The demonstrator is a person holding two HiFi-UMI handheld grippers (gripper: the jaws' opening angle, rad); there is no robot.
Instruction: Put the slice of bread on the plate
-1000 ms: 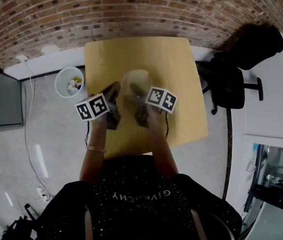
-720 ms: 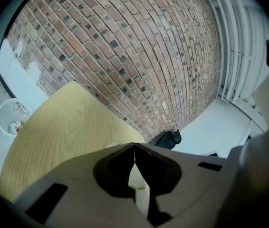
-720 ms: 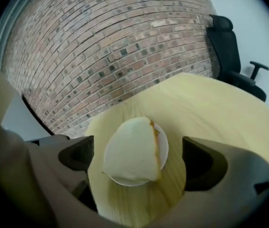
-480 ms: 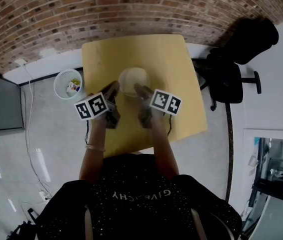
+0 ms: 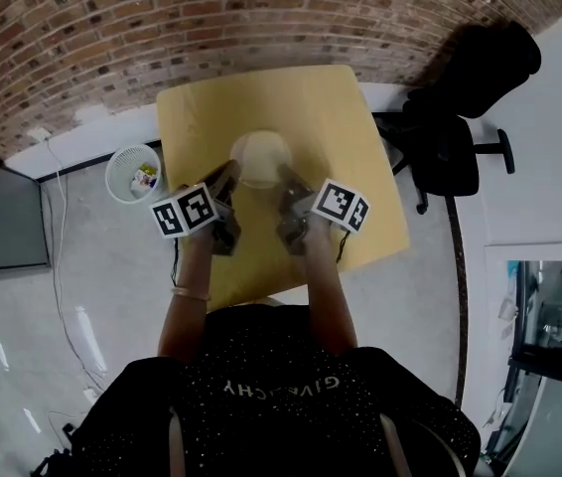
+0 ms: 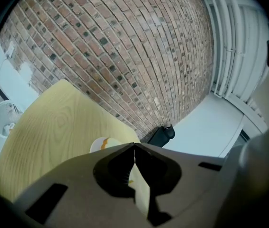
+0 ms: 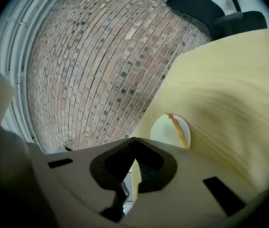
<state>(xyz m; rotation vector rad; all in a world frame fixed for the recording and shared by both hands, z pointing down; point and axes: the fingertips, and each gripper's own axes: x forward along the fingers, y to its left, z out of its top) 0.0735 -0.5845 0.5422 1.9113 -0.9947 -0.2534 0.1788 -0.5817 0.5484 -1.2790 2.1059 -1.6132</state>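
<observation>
Partly hidden plate [image 7: 187,133], bread [image 7: 176,127] crust only

A square table [image 5: 331,117] with a light, yellowish wood top stands on a pale grey floor [image 5: 102,296]; wavy grain runs across the top, as both gripper views show [image 6: 53,127] [image 7: 229,103]; its corners are slightly rounded. Directly on the wood lies one round, cream-coloured plate [image 5: 239,147], near the middle of the top and a little toward the left side in the head view; it sits flat, well in from every edge [image 6: 98,145] [image 7: 160,127].
</observation>
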